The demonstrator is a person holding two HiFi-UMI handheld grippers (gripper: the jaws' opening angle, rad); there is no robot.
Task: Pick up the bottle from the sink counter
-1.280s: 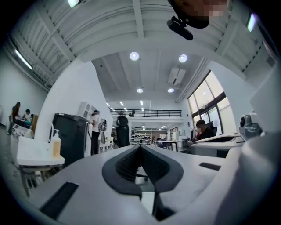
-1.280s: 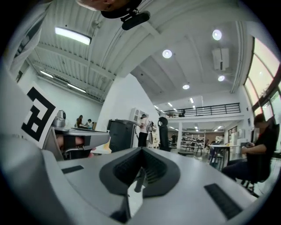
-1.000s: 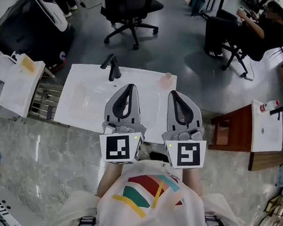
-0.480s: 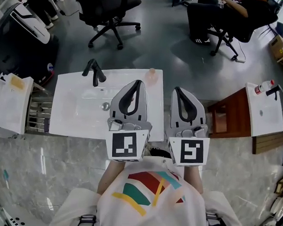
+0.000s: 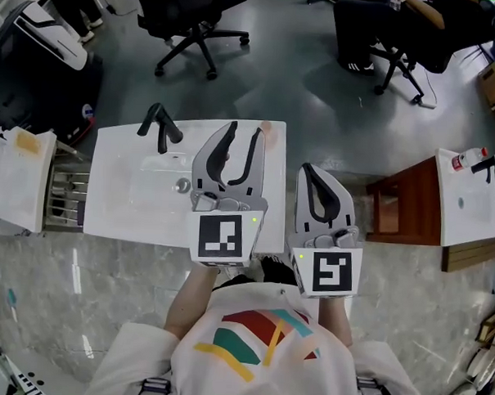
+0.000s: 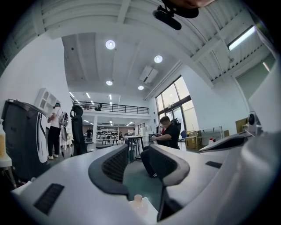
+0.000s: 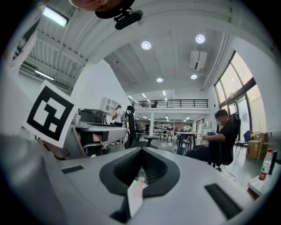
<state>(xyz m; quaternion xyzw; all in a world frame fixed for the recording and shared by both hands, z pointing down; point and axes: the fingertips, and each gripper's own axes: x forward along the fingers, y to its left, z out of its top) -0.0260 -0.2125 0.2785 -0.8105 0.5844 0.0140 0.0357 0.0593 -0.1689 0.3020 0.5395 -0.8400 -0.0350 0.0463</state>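
Note:
A small pale pink bottle stands at the far right corner of the white sink counter. My left gripper reaches over the counter and its jaws are opening, nothing pressed between them; the right jaw tip lies just left of the bottle. In the left gripper view the bottle shows low in the gap between the jaws, ahead of the left gripper. My right gripper hangs shut off the counter's right edge. In the right gripper view the bottle peeks beyond the right gripper.
A black faucet and a drain sit on the counter's left part. A second white counter on a wooden stand is to the right, with a red-capped bottle. Office chairs and a seated person are beyond.
The left gripper's jaws have gone from shut to apart and it has reached farther over the counter towards the bottle. The right gripper stays shut and has drawn back slightly.

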